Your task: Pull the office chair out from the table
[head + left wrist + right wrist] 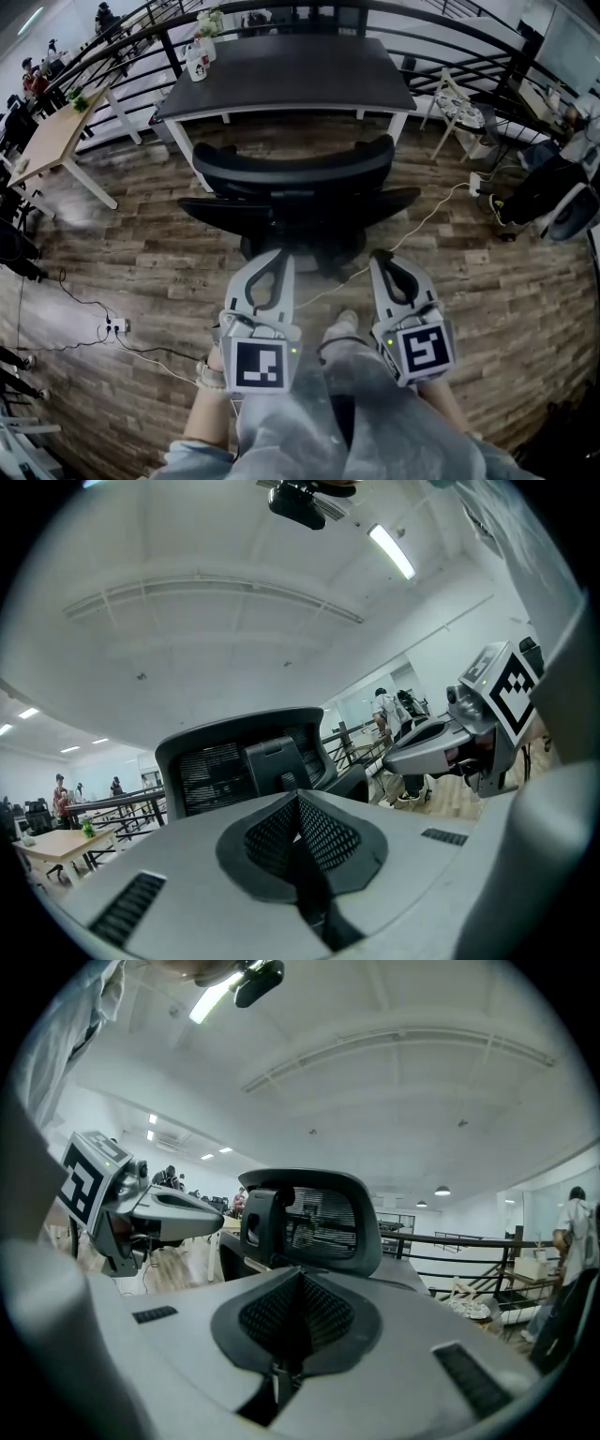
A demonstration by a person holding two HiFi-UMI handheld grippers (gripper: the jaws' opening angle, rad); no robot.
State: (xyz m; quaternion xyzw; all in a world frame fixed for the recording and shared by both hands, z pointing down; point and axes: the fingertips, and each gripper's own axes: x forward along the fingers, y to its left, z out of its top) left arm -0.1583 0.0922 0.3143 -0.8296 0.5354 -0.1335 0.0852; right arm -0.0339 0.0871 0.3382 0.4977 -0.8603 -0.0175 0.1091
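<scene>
The black office chair (298,183) stands on the wood floor just in front of the dark table (281,80), its backrest towards me, with a strip of floor showing between them. My left gripper (275,255) and right gripper (381,255) hover side by side short of the chair's back, both shut and empty. In the left gripper view the shut jaws (298,801) point at the mesh backrest (246,761), with the right gripper (422,747) off to the side. In the right gripper view the shut jaws (298,1277) face the backrest (319,1211), with the left gripper (178,1211) at the left.
A light wooden table (56,136) stands at the left. A power strip (117,326) and cables lie on the floor. A white cable (422,220) runs past the chair. A white stand (459,108) and dark bags (548,192) sit at the right. A railing (281,11) runs behind the table.
</scene>
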